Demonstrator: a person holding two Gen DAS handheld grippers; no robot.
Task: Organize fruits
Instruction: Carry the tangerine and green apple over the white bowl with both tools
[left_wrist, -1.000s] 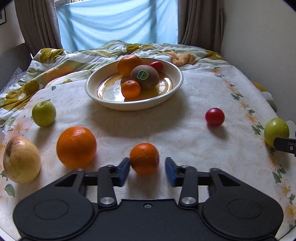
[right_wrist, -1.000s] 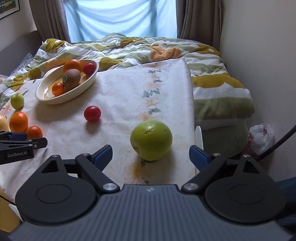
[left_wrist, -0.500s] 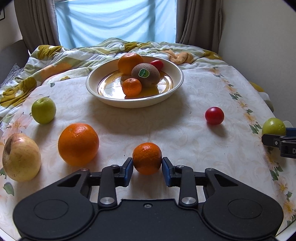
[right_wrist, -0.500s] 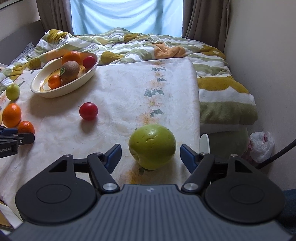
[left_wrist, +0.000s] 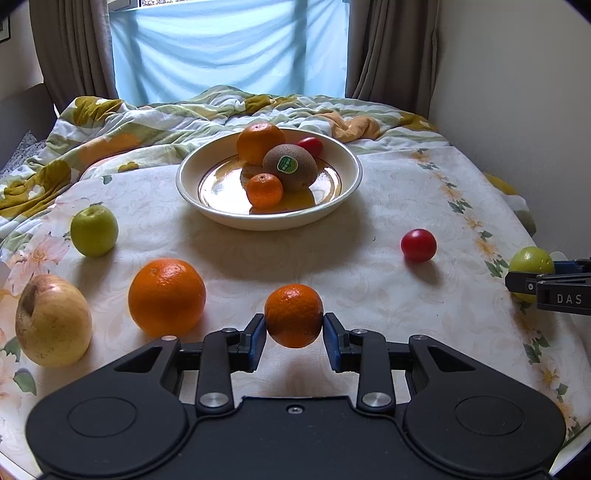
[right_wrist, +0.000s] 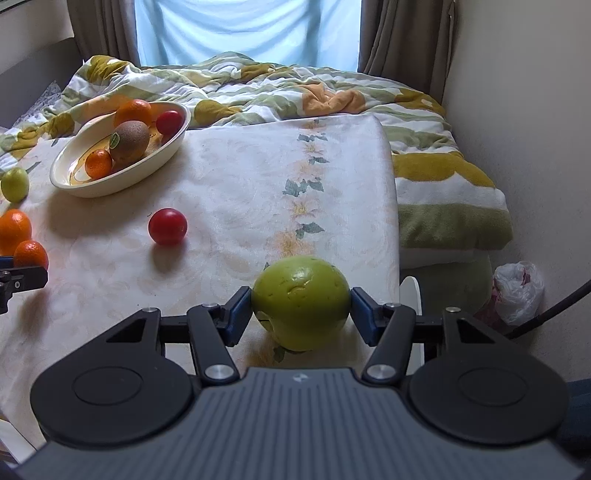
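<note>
Two grippers, each clamped on one fruit; bowl lies ahead.
Left wrist view: left gripper (left_wrist: 294, 329) holds small orange (left_wrist: 293, 314), bowl (left_wrist: 343, 199) straight up-frame. Right wrist view: right gripper (right_wrist: 301, 314) pinches green apple (right_wrist: 301, 306), bowl (right_wrist: 110, 184) upper left.

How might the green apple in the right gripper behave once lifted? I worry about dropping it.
The green apple is round and smooth, so it may slip or roll if released. The right gripper pinches it only at its widest sides, likely stiff enough to hold firmly.
</note>
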